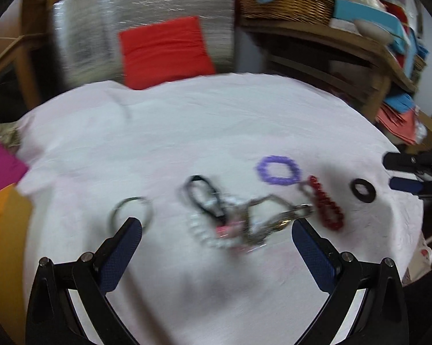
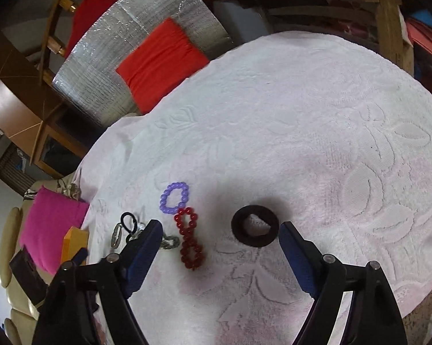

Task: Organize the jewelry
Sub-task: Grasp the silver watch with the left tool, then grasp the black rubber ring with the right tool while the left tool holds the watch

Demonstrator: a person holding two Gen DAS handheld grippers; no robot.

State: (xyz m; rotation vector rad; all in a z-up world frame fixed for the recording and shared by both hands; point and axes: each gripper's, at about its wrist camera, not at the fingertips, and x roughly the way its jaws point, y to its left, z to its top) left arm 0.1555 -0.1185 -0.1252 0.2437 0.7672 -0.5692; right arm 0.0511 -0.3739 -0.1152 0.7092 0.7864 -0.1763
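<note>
Left gripper (image 1: 216, 230) wide open, nothing between fingers, hung over tangle of chains and beads (image 1: 239, 224) on white cloth (image 1: 187, 132). Thin metal ring (image 1: 131, 211) by its left finger. Right gripper (image 2: 220, 231) open too, holding nothing. Black ring (image 2: 255, 226) lay flat just past its tips, near right finger. Dark red bead bracelet (image 2: 190, 237) to left, touching purple bead bracelet (image 2: 174, 198) behind it. Far off: red cushion (image 2: 161, 63), woven basket (image 1: 285, 3) on shelf.

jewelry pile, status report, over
Left gripper open, empty. Right gripper open, black ring ahead. Red bracelet touches purple bracelet. Nothing blocking.
</note>
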